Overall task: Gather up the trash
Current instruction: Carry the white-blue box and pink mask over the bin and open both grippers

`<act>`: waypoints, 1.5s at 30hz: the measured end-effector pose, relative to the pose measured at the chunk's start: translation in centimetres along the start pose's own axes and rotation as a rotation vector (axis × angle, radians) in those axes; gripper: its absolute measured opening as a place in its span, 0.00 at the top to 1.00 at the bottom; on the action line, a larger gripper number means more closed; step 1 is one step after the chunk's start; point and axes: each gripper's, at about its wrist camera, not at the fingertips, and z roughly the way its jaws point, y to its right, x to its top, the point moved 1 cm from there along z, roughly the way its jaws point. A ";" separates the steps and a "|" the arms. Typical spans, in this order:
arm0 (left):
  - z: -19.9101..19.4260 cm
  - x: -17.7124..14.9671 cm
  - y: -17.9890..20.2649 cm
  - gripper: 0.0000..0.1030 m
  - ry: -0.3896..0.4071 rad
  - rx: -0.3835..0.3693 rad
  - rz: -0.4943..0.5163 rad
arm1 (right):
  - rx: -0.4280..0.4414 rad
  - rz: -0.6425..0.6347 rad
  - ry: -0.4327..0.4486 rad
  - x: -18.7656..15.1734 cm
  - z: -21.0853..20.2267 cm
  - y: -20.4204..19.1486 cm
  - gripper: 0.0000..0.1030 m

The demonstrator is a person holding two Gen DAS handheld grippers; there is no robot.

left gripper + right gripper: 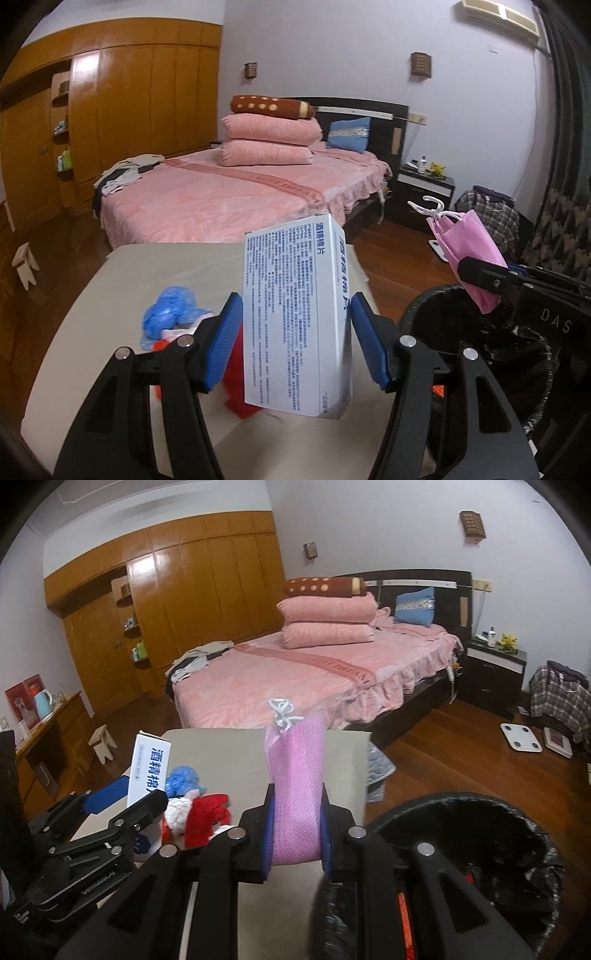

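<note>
While the wide pink-covered bed (314,679) fills the room behind, a beige counter (147,273) carries crumpled blue plastic (168,308) and red-and-white scraps (201,816), with a black-lined round bin (480,842) just beside it. Left gripper (295,332) jaws, about half open, clamp a white printed cardboard box (295,317) above the counter. Right gripper (295,827) jaws, nearly closed, pinch a folded pink mask (295,775) near the bin.
</note>
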 end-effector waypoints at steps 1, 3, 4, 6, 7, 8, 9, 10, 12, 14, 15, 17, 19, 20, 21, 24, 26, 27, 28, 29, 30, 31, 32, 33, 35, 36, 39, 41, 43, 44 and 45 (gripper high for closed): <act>0.0 0.1 0.5 0.43 0.000 -0.008 0.005 | -0.007 0.003 0.002 0.0 -0.2 0.4 0.81; 0.1 0.2 1.9 0.43 0.002 -0.029 0.020 | -0.027 0.012 0.010 0.0 -1.0 1.5 0.81; 0.1 0.2 2.4 0.43 0.003 -0.039 0.027 | -0.035 0.014 0.014 -0.1 -1.4 2.0 0.81; 0.2 0.3 4.0 0.43 0.005 -0.065 0.046 | -0.054 0.024 0.022 -0.1 -2.0 3.0 0.81; 0.3 0.4 4.5 0.43 0.005 -0.075 0.052 | -0.066 0.031 0.027 -0.2 -2.4 3.7 0.80; 0.4 0.4 5.5 0.43 0.003 -0.094 0.061 | -0.078 0.038 0.031 -0.3 -2.8 4.4 0.80; 0.5 0.4 6.0 0.43 0.001 -0.105 0.067 | -0.091 0.044 0.034 -0.4 -3.2 5.1 0.80; 0.7 0.4 6.9 0.43 0.000 -0.122 0.077 | -0.100 0.048 0.035 -0.5 -3.4 5.5 0.80; 0.8 0.3 8.3 0.43 -0.001 -0.148 0.093 | -0.121 0.060 0.034 -0.8 -3.9 6.7 0.81; 1.1 0.2 9.8 0.43 -0.002 -0.172 0.111 | -0.147 0.075 0.032 -1.2 -4.5 8.1 0.81; 1.2 0.1 10.5 0.43 -0.003 -0.185 0.118 | -0.155 0.080 0.031 -1.4 -4.7 8.5 0.81; 1.6 -0.1 12.0 0.43 -0.005 -0.215 0.134 | -0.177 0.090 0.027 -1.8 -5.1 9.6 0.81; 2.0 -0.1 13.1 0.43 -0.009 -0.232 0.145 | -0.200 0.098 0.021 -2.2 -5.6 10.9 0.80; 2.3 -0.2 13.8 0.43 -0.012 -0.246 0.149 | -0.209 0.101 0.020 -2.4 -5.7 11.4 0.80; 2.5 -0.2 14.4 0.43 -0.014 -0.257 0.154 | -0.218 0.104 0.019 -2.6 -5.9 11.9 0.81; 3.1 -0.5 16.1 0.43 -0.021 -0.286 0.168 | -0.247 0.117 0.015 -3.2 -6.5 13.5 0.81; 3.6 -0.5 16.9 0.43 -0.028 -0.303 0.174 | -0.264 0.128 0.012 -3.7 -6.7 14.5 0.81; 3.8 -0.6 17.5 0.43 -0.034 -0.315 0.177 | -0.273 0.131 0.010 -3.9 -6.8 15.0 0.80; 4.0 -0.6 17.9 0.43 -0.038 -0.325 0.179 | -0.279 0.133 0.008 -4.0 -6.8 15.3 0.79; 4.3 -0.6 18.3 0.42 -0.043 -0.335 0.184 | -0.289 0.136 0.005 -4.2 -6.8 15.7 0.75; 4.5 -0.7 18.8 0.42 -0.048 -0.346 0.187 | -0.305 0.139 0.002 -4.5 -6.9 16.0 0.71; 4.7 -0.6 19.0 0.40 -0.053 -0.359 0.187 | -0.318 0.141 -0.002 -4.5 -6.7 16.3 0.67; 4.8 -0.7 19.2 0.35 -0.060 -0.372 0.186 | -0.335 0.143 -0.005 -4.7 -6.7 16.6 0.54; 4.8 -0.7 19.3 0.33 -0.060 -0.373 0.185 | -0.351 0.147 -0.005 -4.9 -6.7 16.7 0.44; 4.8 -0.7 19.2 0.25 -0.054 -0.377 0.183 | -0.362 0.160 0.000 -5.2 -7.0 17.2 0.38; 4.7 -0.7 19.0 0.24 -0.049 -0.375 0.178 | -0.365 0.162 0.000 -5.3 -7.0 17.5 0.33; 4.4 -0.5 18.2 0.21 -0.046 -0.358 0.167 | -0.371 0.168 0.013 -5.5 -7.4 17.6 0.22; 4.2 -0.2 17.3 0.16 -0.039 -0.335 0.155 | -0.362 0.173 0.024 -5.5 -7.7 17.5 0.11; 3.9 0.1 16.0 0.14 -0.031 -0.311 0.143 | -0.355 0.176 0.043 -5.3 -8.0 17.2 0.06; 3.7 0.2 15.1 0.13 -0.028 -0.290 0.134 | -0.343 0.176 0.048 -5.2 -8.1 16.9 0.06; 3.5 0.3 14.5 0.12 -0.025 -0.278 0.127 | -0.335 0.175 0.049 -5.0 -8.0 16.8 0.06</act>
